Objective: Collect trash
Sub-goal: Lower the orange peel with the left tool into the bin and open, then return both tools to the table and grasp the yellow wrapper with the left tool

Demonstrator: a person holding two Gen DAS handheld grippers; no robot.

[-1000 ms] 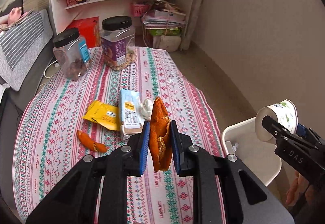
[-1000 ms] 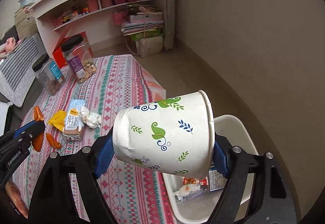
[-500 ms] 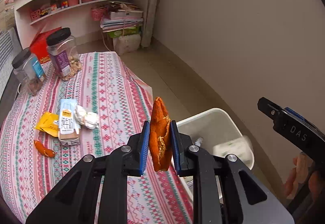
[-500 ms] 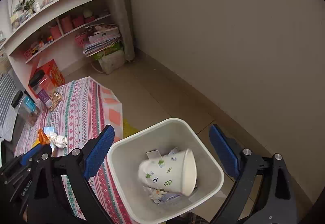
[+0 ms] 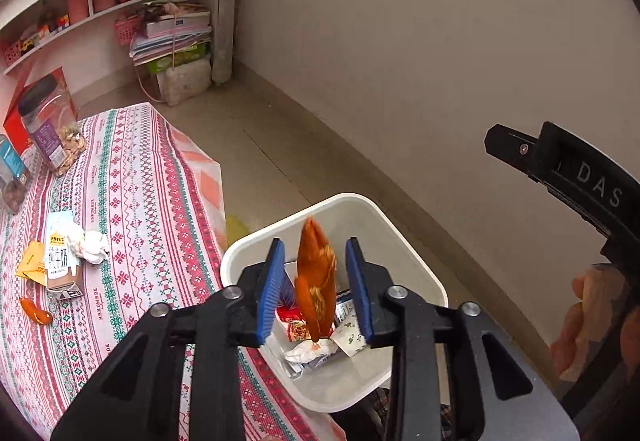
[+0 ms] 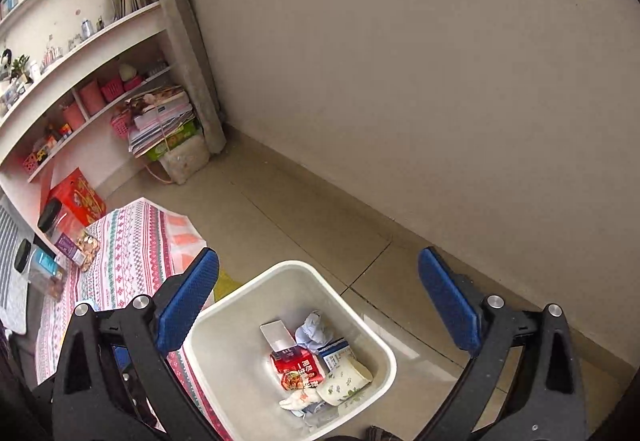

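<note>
Fingers (image 5: pixel 272 281) of the left gripper (image 5: pixel 316 289) are blue pads, spread apart, with an orange fruit peel (image 5: pixel 315 277) in the gap between them. The peel stands upright and seems to touch neither pad. It hangs right above the white plastic trash bin (image 5: pixel 408 241), whose open top sits under the fingers. Down inside lie a red snack wrapper (image 5: pixel 294 325) and a white paper cup with green leaves (image 5: pixel 350 335). The bin stands on the floor, just beside the edge of the bench with the striped red and green cloth (image 5: pixel 140 201). On the bench, well apart from the fingers, lie a blue and white milk carton (image 5: pixel 60 257), a crumpled white tissue (image 5: pixel 90 245), a yellow packet (image 5: pixel 32 265) and a small orange peel piece (image 5: pixel 36 311). Bare floor lies between the bin and the wall.

From the right wrist view, the right gripper (image 6: pixel 318 305) has its blue fingers (image 6: pixel 188 301) spread wide with nothing between them. They sit above the bin (image 6: pixel 224 325). The cup (image 6: pixel 346 381) lies on its side in the bin, next to the red wrapper (image 6: pixel 298 367). The bench cloth (image 6: pixel 128 261) is to the left, and open floor is to the right.
</note>
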